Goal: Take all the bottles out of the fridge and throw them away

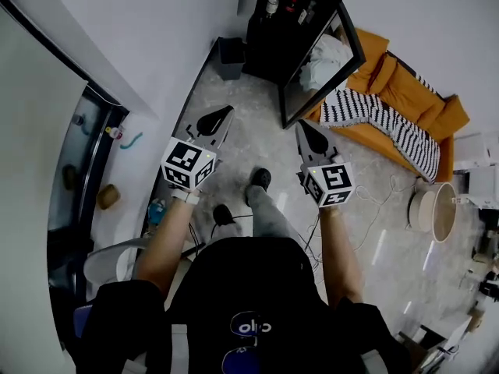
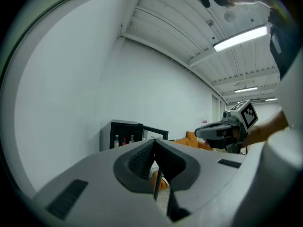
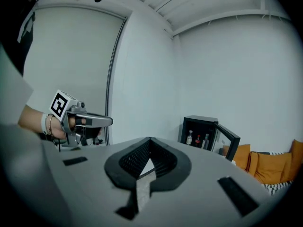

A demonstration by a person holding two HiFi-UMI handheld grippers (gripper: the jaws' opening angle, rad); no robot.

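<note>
A small black fridge [image 1: 290, 29] stands against the far wall with its glass door [image 1: 323, 65] swung open. Three bottles show on its shelf: a clear one with a white cap [image 1: 271, 5], a red one [image 1: 290, 6] and a dark one [image 1: 309, 11]. The same fridge [image 2: 124, 132] [image 3: 202, 131] is small and distant in both gripper views. My left gripper [image 1: 221, 114] [image 2: 154, 142] is shut and holds nothing. Beside it, my right gripper [image 1: 306, 125] [image 3: 149, 139] is also shut and holds nothing. Both are held at waist height, well short of the fridge.
A dark bin [image 1: 231, 57] stands left of the fridge by the wall. An orange sofa [image 1: 405, 92] with a striped blanket [image 1: 382, 119] lies right of the fridge. A pale round basket [image 1: 435, 210] sits on the floor at right, and cables trail near my feet.
</note>
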